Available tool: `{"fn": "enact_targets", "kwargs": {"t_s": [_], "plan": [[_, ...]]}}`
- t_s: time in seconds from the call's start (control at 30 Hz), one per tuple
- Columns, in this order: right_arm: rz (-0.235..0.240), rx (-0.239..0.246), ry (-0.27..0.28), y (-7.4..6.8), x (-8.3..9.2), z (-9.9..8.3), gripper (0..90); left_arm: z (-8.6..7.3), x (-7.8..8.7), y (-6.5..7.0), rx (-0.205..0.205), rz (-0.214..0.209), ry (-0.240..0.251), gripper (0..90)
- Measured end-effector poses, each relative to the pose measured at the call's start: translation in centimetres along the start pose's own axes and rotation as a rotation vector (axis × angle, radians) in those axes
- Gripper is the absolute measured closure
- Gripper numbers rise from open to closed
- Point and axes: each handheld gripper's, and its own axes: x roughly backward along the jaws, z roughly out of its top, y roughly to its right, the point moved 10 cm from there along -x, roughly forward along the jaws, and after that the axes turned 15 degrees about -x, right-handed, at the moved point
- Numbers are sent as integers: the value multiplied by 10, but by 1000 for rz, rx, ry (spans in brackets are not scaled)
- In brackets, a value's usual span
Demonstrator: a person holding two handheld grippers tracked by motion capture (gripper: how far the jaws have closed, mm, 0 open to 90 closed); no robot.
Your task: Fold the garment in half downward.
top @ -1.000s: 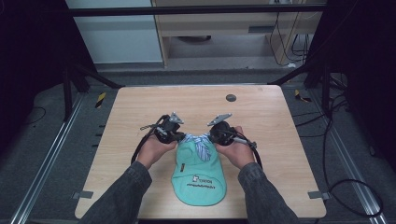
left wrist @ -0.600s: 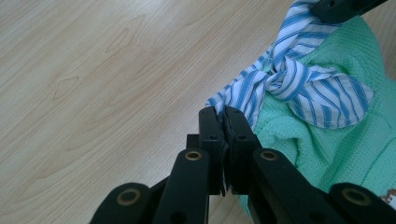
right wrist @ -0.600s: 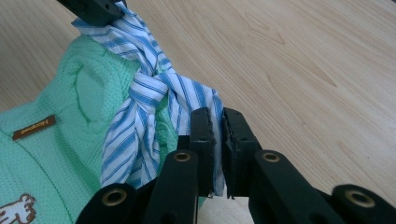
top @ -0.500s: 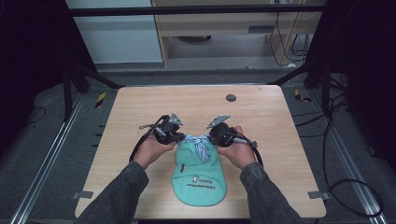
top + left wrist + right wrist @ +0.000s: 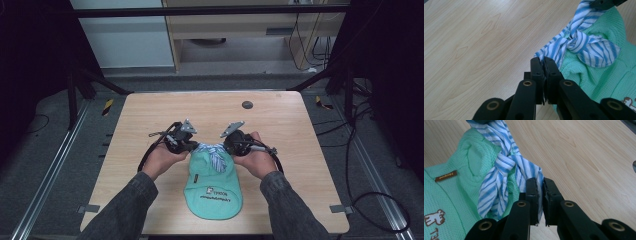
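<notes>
Near the desk's [image 5: 150, 107] front edge, the left gripper [image 5: 543, 63] and right gripper [image 5: 539, 185] each pinch one end of the striped tie [image 5: 584, 45] knotted on a green cap [image 5: 212, 192].

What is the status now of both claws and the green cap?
Left claw shut on striped tie. Right claw shut on its other end. Green cap flat on table, tie knotted. Nothing in the way.

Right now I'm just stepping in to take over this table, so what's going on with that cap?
A person is working on a green cap lying on the wooden table. Its blue-striped ties are knotted at the cap's far end. The left gripper is shut on one tie end, and the right gripper is shut on the other, one on each side of the knot. Whether they are tightening or undoing it, I cannot tell.
</notes>
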Motion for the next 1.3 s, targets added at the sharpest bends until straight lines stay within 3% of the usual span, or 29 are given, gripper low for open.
{"fn": "enact_targets", "kwargs": {"t_s": [0.47,0.83,1.0,1.3], "plan": [[-6,22,9,1,8,12,834,7,8,-6,-17,27,-8,876],[-17,24,32,4,16,20,834,14,14,-11,-3,59,25,876],[-34,4,77,8,19,27,834,19,19,-15,7,75,43,876],[-35,-12,99,9,23,30,833,23,23,-18,-6,94,46,876]]}}
